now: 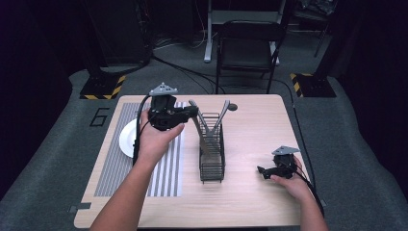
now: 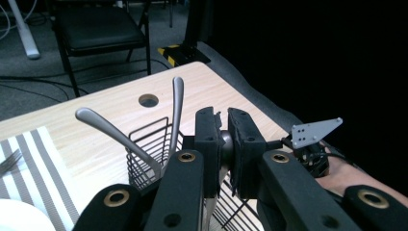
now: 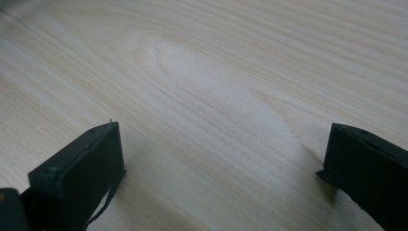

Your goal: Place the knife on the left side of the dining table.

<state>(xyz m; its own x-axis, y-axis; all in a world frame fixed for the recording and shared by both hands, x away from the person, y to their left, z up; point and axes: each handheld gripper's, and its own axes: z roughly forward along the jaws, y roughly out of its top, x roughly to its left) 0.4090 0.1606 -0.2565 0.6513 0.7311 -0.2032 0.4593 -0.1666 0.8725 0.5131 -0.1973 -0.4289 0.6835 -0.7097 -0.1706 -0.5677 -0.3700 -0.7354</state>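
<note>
From where I stand, the left gripper [image 1: 192, 113] is pinching the handle end of a silver metal utensil [image 2: 224, 142], its two black pads pressed tight on the rounded tip; in the left gripper view the shiny knob of the handle sits squarely between the jaws. Whether it is a spoon or a fork I cannot tell, since its working end is hidden. It hangs just above the near end of the black wire cutlery basket [image 1: 211, 153], which stands directly under and in front of the gripper. The utensil's long axis looks close to upright, handle up in the pads and the rest pointing down toward the basket.

Just beyond the jaws, two more silver utensil handles [image 2: 175, 108] lean out of the basket in a V, one tilting away to each side. Behind the gripper, on the grey-and-white striped placemat [image 1: 166, 171], lies a white round plate [image 1: 127, 139].

I would judge the step in hand to be moving this piece between basket and place setting; which way I cannot say. The next move calls for keeping the grip firm and the utensil clear of the wire rim.

The right gripper [image 1: 263, 170] rests low on the pale wooden table [image 1: 255, 202], well off to the side, jaws spread wide over bare wood.
</note>
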